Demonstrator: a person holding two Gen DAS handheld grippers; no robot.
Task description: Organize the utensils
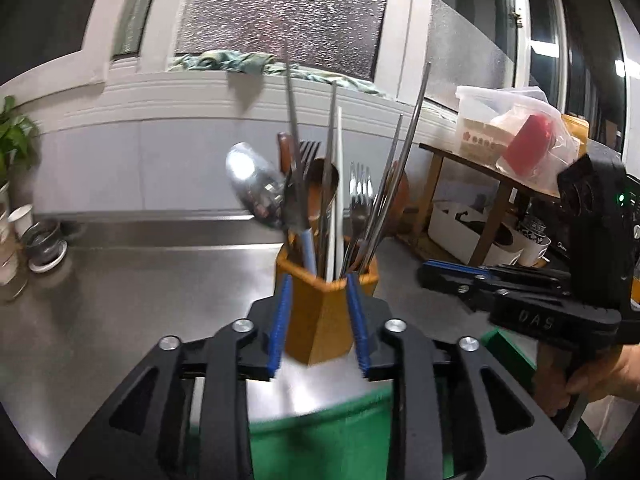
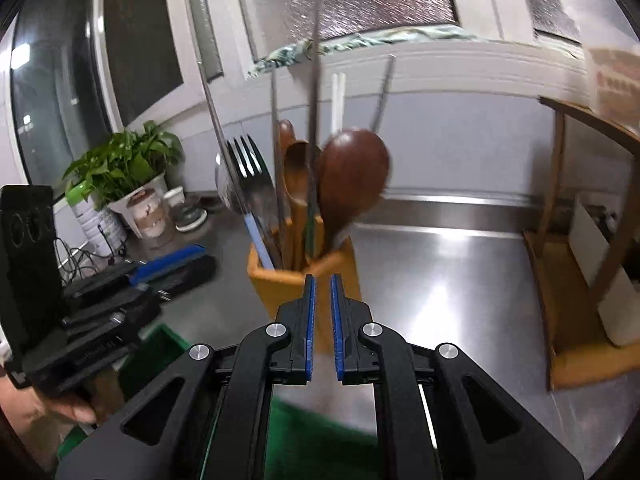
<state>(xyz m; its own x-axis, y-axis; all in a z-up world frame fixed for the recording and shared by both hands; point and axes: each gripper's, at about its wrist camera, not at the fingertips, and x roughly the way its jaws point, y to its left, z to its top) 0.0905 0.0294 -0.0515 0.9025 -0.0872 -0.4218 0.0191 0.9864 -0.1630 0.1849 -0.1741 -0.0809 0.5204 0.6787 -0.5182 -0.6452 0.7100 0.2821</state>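
The wooden utensil holder (image 1: 326, 312), full of forks, spoons and chopsticks, stands upright on the steel counter (image 1: 120, 288), and the left gripper (image 1: 320, 320), partly open, frames it without touching, while the right gripper (image 2: 322, 320), nearly closed, holds nothing.

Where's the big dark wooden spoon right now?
In the right wrist view the wooden spoon stands bowl-up in the yellow utensil holder on the steel counter, right of the lighter wooden spoon.
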